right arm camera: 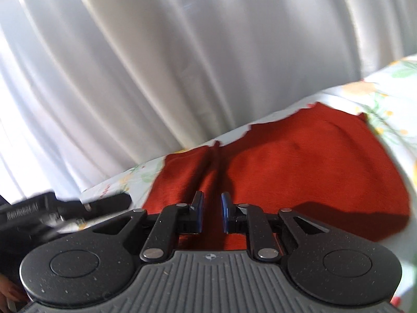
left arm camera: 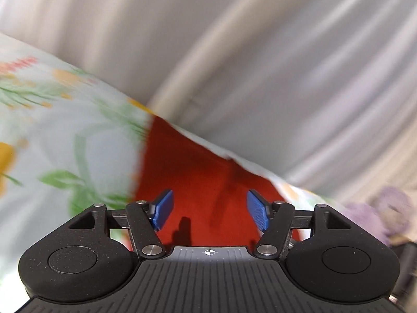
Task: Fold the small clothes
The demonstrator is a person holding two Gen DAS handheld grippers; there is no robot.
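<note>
So the red garment [right arm camera: 299, 161] lies spread on the floral bedsheet [left arm camera: 65, 130], near a white curtain [right arm camera: 130, 65]. Left hand-held gripper [left arm camera: 209, 210] hangs wide apart above it; right hand-held gripper [right arm camera: 211, 212] is narrowly parted, gripping nothing, probably lining up on that crease.

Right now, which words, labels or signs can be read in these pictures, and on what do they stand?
White lettering on the black device: too blurred to read.
Crosshair mark, no words: on the bodies of the left tongs and the right tongs.
No other text.
</note>
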